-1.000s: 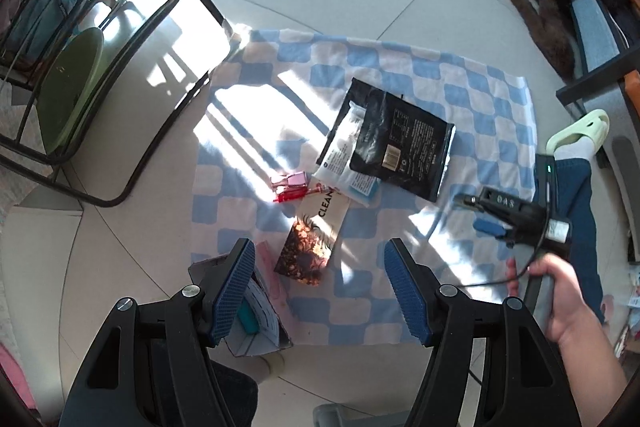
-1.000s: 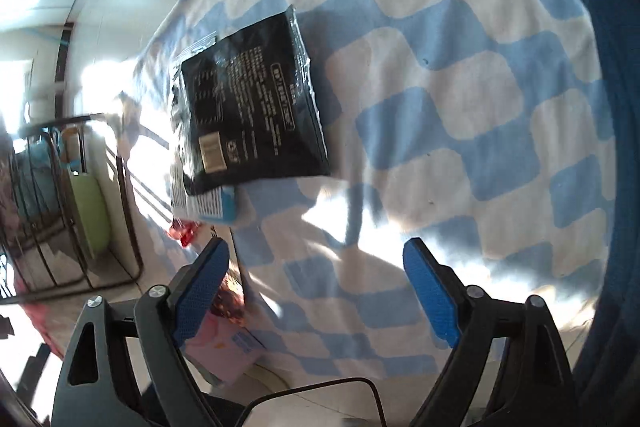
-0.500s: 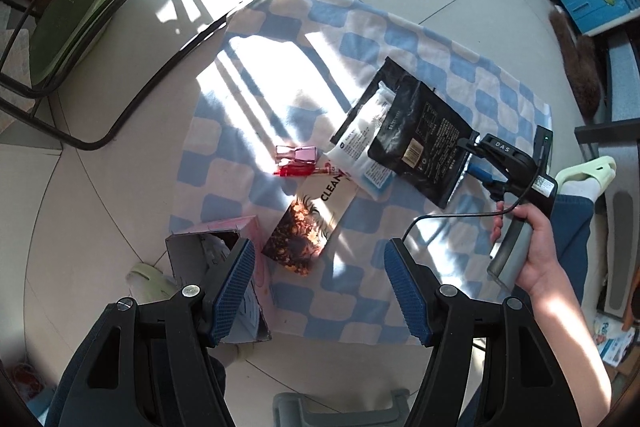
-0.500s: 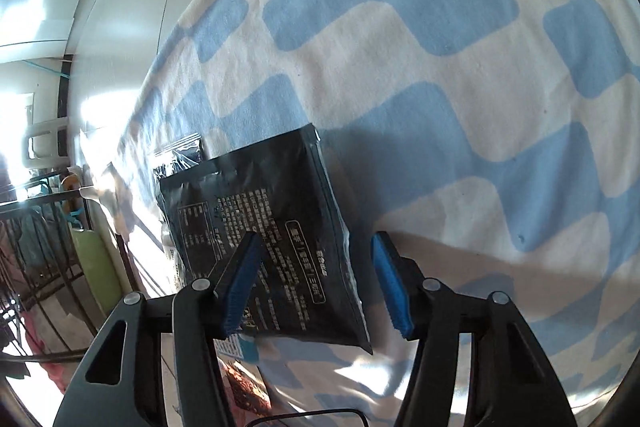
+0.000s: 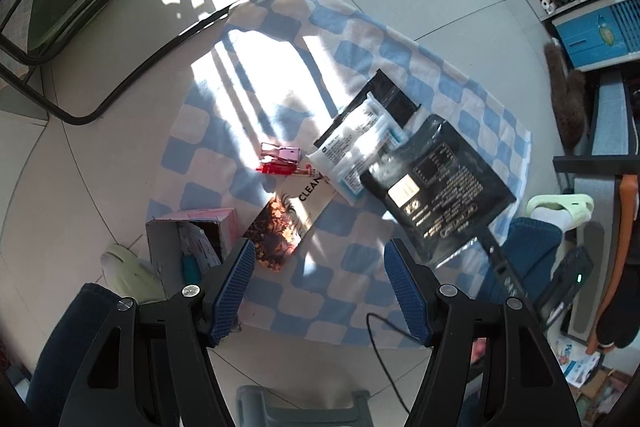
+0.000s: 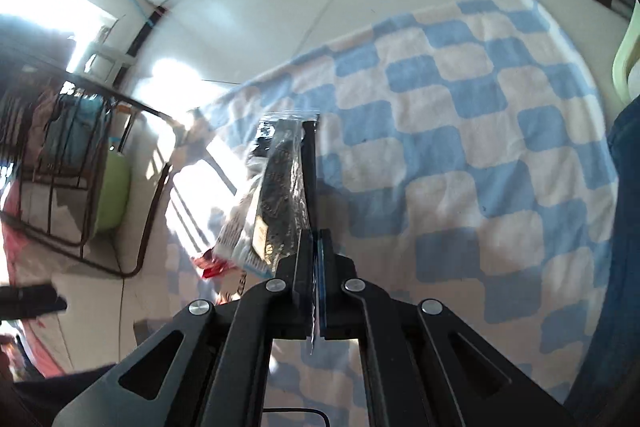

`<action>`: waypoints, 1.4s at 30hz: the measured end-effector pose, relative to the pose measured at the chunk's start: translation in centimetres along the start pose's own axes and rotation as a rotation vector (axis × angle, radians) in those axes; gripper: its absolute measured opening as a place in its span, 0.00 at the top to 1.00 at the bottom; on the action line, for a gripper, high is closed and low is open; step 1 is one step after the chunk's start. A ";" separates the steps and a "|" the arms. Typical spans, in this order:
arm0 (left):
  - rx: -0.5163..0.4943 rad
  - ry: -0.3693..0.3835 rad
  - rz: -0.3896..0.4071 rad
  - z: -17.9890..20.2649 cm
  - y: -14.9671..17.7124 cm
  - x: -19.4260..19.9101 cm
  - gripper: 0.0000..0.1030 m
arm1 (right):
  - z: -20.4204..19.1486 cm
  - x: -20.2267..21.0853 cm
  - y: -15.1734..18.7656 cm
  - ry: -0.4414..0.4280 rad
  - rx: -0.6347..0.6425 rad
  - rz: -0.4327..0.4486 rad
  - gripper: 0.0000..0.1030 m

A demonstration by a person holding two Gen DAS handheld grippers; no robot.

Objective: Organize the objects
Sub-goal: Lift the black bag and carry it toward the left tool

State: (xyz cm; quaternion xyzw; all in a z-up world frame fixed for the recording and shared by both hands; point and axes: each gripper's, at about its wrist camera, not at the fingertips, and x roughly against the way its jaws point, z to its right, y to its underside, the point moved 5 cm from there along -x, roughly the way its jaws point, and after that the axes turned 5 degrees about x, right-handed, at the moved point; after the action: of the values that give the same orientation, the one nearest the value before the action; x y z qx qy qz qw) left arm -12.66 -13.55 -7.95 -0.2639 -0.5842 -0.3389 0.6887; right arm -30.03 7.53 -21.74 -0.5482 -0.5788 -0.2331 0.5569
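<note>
My right gripper (image 6: 316,239) is shut on the edge of a black foil pouch (image 6: 284,179), which hangs edge-on above the blue-and-white checked cloth (image 6: 460,147). From the left wrist view the same black pouch (image 5: 440,187) tilts up off the cloth, pinched at its near corner by the right gripper (image 5: 486,241). A white packet (image 5: 352,151) and a second black pouch (image 5: 390,97) lie under its far end. My left gripper (image 5: 320,291) is open and holds nothing, pointing down over the cloth's near edge beside a "CLEAN" booklet (image 5: 290,223).
A small pink bottle (image 5: 282,153) and a red pen (image 5: 280,169) lie mid-cloth. An open pink box (image 5: 192,243) stands at the cloth's near left corner. A black chair frame (image 5: 120,7) stands at the left, a person's leg and pale green slipper (image 5: 560,207) at the right.
The right gripper's jaws closed on the black pouch and lifted its edge off the cloth, uncovering more of the white packet. The left gripper drifted and rolled a little, still open.
</note>
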 end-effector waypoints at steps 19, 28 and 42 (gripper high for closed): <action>-0.060 0.001 0.012 0.2 2.4 2.2 0.36 | 0.1 6.9 14.1 0.126 -0.060 -0.163 0.97; -0.030 0.057 -0.018 -0.3 2.0 2.2 0.36 | 1.7 1.2 13.0 0.205 -0.132 -0.290 0.91; 0.042 0.073 -0.072 -2.5 2.0 1.1 0.36 | -2.8 -8.1 13.9 0.263 0.041 -0.442 0.88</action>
State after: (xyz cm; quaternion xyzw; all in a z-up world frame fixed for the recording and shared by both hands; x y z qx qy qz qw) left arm -9.44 -14.34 -7.28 -0.2157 -0.5750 -0.3602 0.7022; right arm -18.28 6.03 -33.05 -0.3618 -0.6117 -0.4066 0.5741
